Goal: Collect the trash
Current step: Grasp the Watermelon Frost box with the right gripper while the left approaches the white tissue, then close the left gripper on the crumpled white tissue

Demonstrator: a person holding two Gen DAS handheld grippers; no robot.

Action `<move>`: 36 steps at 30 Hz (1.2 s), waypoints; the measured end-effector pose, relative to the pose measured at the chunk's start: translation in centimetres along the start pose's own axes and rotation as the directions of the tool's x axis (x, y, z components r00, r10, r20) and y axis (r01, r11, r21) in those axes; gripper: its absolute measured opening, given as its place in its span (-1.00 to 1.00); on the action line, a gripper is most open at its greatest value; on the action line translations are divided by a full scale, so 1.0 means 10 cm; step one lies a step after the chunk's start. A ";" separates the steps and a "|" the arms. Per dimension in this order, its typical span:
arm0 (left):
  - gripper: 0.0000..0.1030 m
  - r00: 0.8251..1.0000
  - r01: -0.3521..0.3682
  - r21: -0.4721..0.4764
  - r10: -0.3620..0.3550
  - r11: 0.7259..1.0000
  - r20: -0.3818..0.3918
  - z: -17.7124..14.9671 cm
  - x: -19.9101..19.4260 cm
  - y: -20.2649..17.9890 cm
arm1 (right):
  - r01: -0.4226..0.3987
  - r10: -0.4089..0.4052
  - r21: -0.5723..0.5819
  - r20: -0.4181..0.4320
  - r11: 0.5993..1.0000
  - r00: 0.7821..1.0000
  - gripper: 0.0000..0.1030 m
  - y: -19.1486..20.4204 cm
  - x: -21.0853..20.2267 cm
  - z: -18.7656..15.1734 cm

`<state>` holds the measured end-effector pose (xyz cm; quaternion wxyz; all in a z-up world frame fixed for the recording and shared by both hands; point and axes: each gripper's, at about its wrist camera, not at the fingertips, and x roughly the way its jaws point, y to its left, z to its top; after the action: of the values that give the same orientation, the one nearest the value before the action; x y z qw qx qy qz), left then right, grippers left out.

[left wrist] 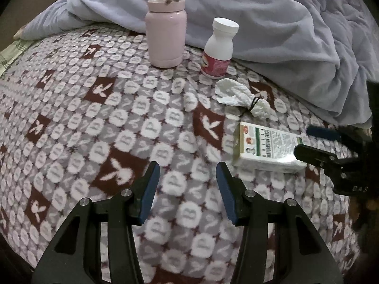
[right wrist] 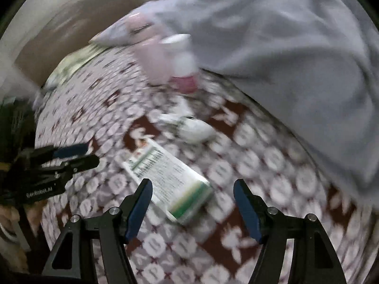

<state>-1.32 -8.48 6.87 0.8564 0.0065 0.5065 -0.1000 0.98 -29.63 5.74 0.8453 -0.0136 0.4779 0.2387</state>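
A white and green carton lies flat on the patterned blanket. Just behind it sits a crumpled white tissue with a black hair tie on it. My left gripper is open over bare blanket, left of the carton, with nothing between its fingers. My right gripper reaches in from the right over the carton's far end. In the blurred right wrist view the right gripper stands open, with the carton lying just ahead and its near end between the fingertips, untouched. The tissue is beyond it.
A pink flask and a white pill bottle with a pink label stand upright at the back. A bunched grey-blue duvet fills the back and right. The blanket drops off at the left and near edges. The left gripper shows at the left.
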 end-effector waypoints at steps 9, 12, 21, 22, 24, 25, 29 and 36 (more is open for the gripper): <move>-0.07 1.000 -0.018 -0.030 0.018 0.999 -0.009 0.00 0.02 0.20 | -0.011 -0.033 -0.282 -0.148 0.959 0.988 0.41 0.33 0.41 0.16; -0.07 1.000 -0.010 -0.038 0.009 0.999 -0.014 0.02 0.04 0.19 | -0.003 -0.035 -0.256 -0.144 0.967 0.989 0.36 0.35 0.50 0.14; -0.07 0.998 0.068 -0.055 -0.067 0.996 0.011 0.22 0.10 -0.05 | 0.119 -0.126 -0.179 -0.025 0.977 0.992 0.05 0.24 0.05 -0.16; -0.07 0.997 0.082 -0.058 -0.081 0.995 0.020 0.26 0.11 -0.10 | 0.128 -0.132 -0.150 -0.016 0.980 0.991 0.05 0.16 -0.05 -0.22; 0.04 0.994 0.102 -0.055 -0.100 0.993 0.035 0.33 0.15 -0.22 | 0.162 -0.163 -0.071 -0.015 0.984 0.987 0.05 -0.03 -0.22 -0.32; 0.07 0.993 0.115 -0.053 -0.113 0.992 0.045 0.37 0.19 -0.29 | 0.173 -0.174 -0.024 -0.018 0.985 0.985 0.05 -0.15 -0.30 -0.38; 0.18 0.991 0.124 -0.052 -0.121 0.991 0.051 0.55 0.40 -0.54 | 0.261 -0.260 0.073 -0.024 0.963 0.965 0.05 -0.45 -0.48 -0.58; 0.18 0.996 0.093 -0.189 -0.090 0.978 0.021 0.80 0.82 -0.67 | 0.256 -0.256 0.132 -0.023 0.958 0.966 0.05 -0.61 -0.44 -0.71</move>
<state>8.21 -17.28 4.27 0.8507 -0.0990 0.5083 -0.0906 -4.06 -38.51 4.28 0.8667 -0.0194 0.4894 0.0948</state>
